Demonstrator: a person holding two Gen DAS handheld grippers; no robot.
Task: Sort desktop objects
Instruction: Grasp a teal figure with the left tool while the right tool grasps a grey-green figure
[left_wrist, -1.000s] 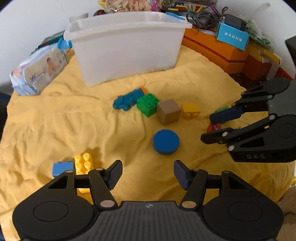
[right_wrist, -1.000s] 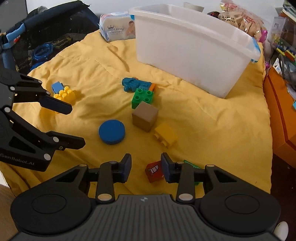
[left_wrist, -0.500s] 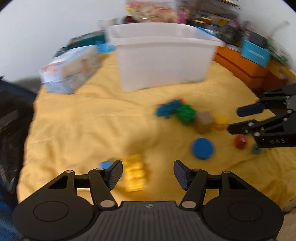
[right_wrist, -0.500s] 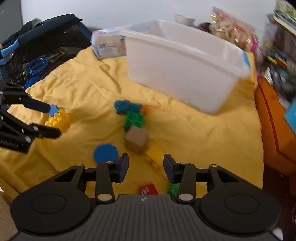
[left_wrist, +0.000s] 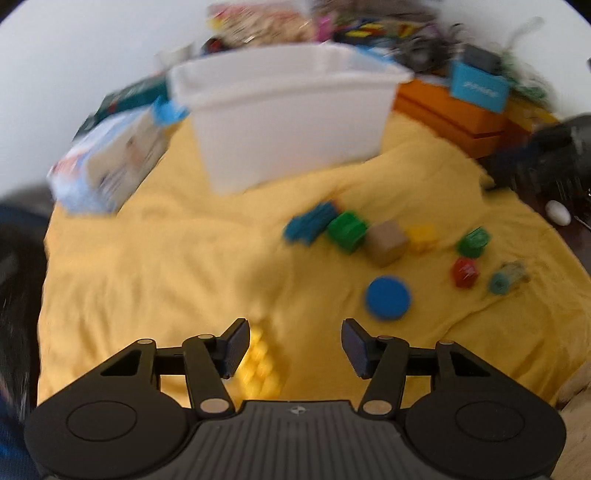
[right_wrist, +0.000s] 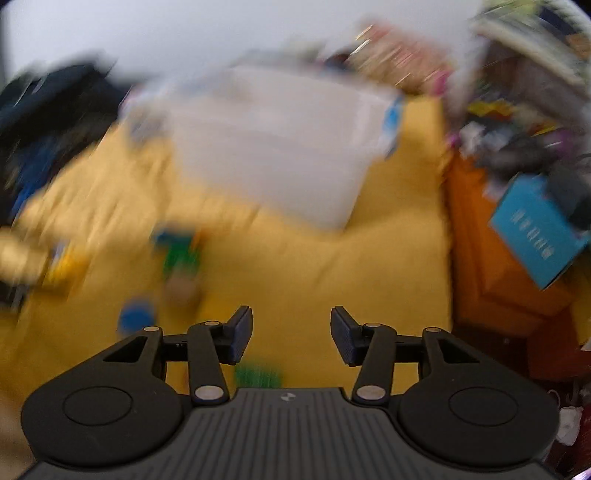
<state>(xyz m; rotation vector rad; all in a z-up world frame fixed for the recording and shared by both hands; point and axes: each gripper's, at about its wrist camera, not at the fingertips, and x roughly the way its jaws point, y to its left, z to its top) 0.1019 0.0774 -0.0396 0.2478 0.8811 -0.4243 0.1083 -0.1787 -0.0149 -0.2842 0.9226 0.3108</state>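
Note:
Both views are blurred by motion. In the left wrist view my left gripper (left_wrist: 293, 349) is open and empty above the yellow cloth (left_wrist: 166, 266), with a yellow studded brick (left_wrist: 260, 365) just below between its fingers. A blue disc (left_wrist: 388, 297), a brown cube (left_wrist: 386, 243), a green brick (left_wrist: 347, 230), a blue toy (left_wrist: 310, 223), a small yellow brick (left_wrist: 423, 234), a red piece (left_wrist: 464, 271) and a green piece (left_wrist: 472, 242) lie to the right. The white bin (left_wrist: 288, 110) stands behind. My right gripper (right_wrist: 291, 334) is open and empty over the cloth, with a green piece (right_wrist: 258, 374) under it.
A wipes pack (left_wrist: 110, 162) lies at the back left of the cloth. Orange boxes (left_wrist: 454, 114) with a blue carton (left_wrist: 480, 90) stand at the right; they show in the right wrist view too (right_wrist: 498, 266). A dark bag (right_wrist: 48, 107) sits at the far left.
Both grippers have swung and pulled back. The left one now sits over the yellow brick. The right gripper has left the left view and turned right, away from the red piece.

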